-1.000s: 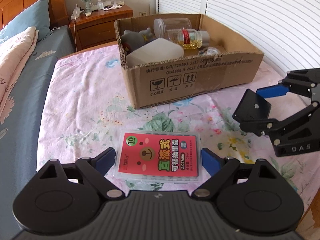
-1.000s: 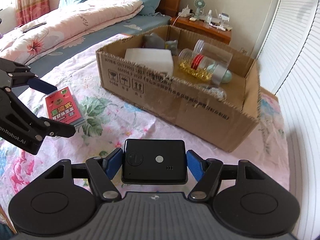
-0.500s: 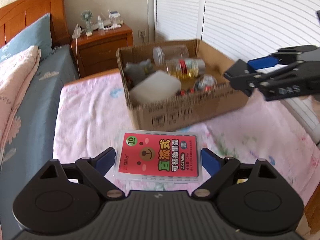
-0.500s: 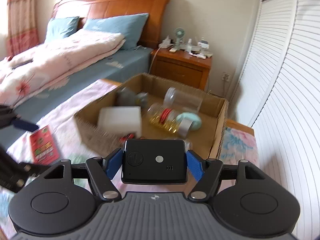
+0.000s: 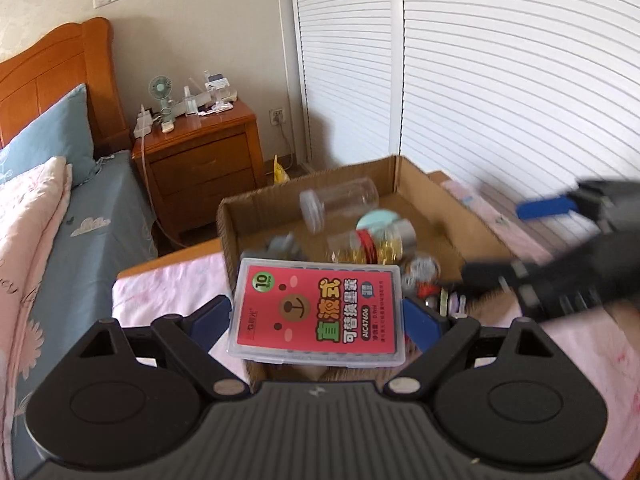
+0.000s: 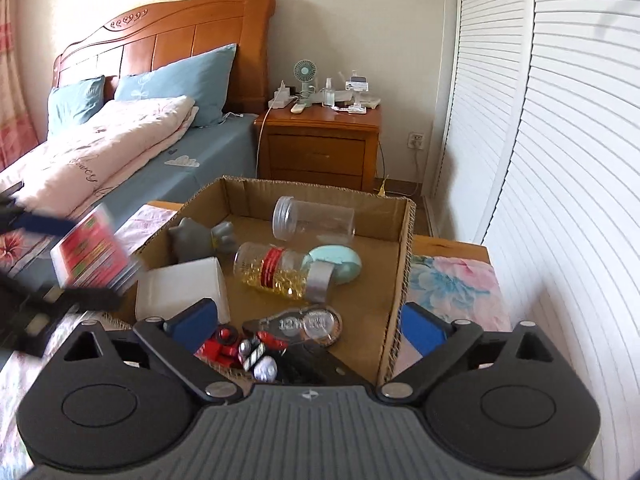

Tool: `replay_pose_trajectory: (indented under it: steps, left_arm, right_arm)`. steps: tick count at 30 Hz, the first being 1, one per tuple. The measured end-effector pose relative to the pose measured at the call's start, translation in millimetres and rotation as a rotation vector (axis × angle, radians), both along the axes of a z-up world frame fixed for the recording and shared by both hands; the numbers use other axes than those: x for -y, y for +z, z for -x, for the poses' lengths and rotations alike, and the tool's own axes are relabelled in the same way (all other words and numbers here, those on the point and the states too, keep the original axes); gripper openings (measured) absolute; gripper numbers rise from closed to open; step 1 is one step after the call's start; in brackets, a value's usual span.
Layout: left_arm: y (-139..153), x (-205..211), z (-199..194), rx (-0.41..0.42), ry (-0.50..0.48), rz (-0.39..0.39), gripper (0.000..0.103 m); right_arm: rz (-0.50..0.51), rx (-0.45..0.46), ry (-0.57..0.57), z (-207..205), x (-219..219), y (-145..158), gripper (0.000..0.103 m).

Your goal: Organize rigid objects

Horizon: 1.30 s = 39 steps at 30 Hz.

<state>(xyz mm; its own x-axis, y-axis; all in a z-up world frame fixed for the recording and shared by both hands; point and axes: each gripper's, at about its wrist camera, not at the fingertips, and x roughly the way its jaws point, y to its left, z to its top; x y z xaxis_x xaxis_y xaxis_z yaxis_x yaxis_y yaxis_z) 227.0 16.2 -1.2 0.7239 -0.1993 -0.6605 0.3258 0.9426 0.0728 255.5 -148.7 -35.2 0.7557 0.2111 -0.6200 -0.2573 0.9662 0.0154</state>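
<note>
The left gripper (image 5: pixel 316 316) is clamped on a clear plastic case with a red label (image 5: pixel 316 314); both blue pads press on the case's short sides, and the case is held flat at the near left corner of the cardboard box (image 5: pixel 432 196). The right gripper (image 6: pixel 310 328) has its jaws opening over the near end of the box, and nothing is between them. A black object (image 6: pixel 308 360), its type unclear, lies just below the right gripper among the small items.

Procedure for the step in hand, as judged from these views:
- Carry the case forward until it is fully past the box's near wall before releasing.
- Aim for bare cardboard floor. The white container (image 6: pixel 180 292) fills the near left corner, so a release there would leave the case resting on top of it.
- Keep the case level and lower it before opening the pads, to prevent tumbling onto the capsule bottle (image 6: pixel 280 272) or the clear jar (image 6: pixel 316 220).
- Keep the two grippers apart while the right one is over the box.

Visibility limits: the right gripper is motion-blurred in the left wrist view, and the held case is blurred in the right wrist view. The case hides the box's near wall in the left wrist view. The small red and silver items (image 6: pixel 244 348) cannot be identified.
</note>
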Motion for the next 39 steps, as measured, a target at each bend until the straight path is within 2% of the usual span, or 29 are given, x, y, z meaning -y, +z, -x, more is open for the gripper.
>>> replay_pose_trajectory:
  steps: [6, 10, 12, 18, 23, 26, 31, 39]
  left_arm:
    - [-9, 32, -33, -0.004, -0.003, 0.034, 0.091]
    - [-13, 44, -36, 0.009, -0.007, 0.062, 0.093]
    - [-13, 44, -30, 0.02, -0.004, 0.071, 0.098]
    - [-3, 28, 2, 0.042, 0.071, 0.073, 0.1]
    - [-4, 19, 36, 0.022, 0.197, -0.012, 0.1]
    - [-4, 12, 52, 0.014, 0.259, -0.034, 0.1]
    - [0, 0, 72, -0.014, 0.292, 0.003, 0.101]
    - [0, -4, 87, -0.034, 0.354, -0.007, 0.101]
  right_arm:
    - [0.013, -0.013, -0.02, 13, 8, 0, 0.103]
    - [0.012, -0.03, -0.041, 17, 11, 1, 0.103]
    - [0.014, -0.038, -0.051, 19, 12, 1, 0.103]
    - [0.031, -0.091, -0.139, 23, 8, 4, 0.103]
    - [0.067, -0.136, -0.221, 34, -1, 6, 0.103]
    - [0.073, -0.148, -0.248, 45, -8, 9, 0.103]
    - [0.059, -0.148, -0.283, 60, -16, 13, 0.103]
    - [0.063, -0.149, -0.276, 72, -26, 15, 0.103]
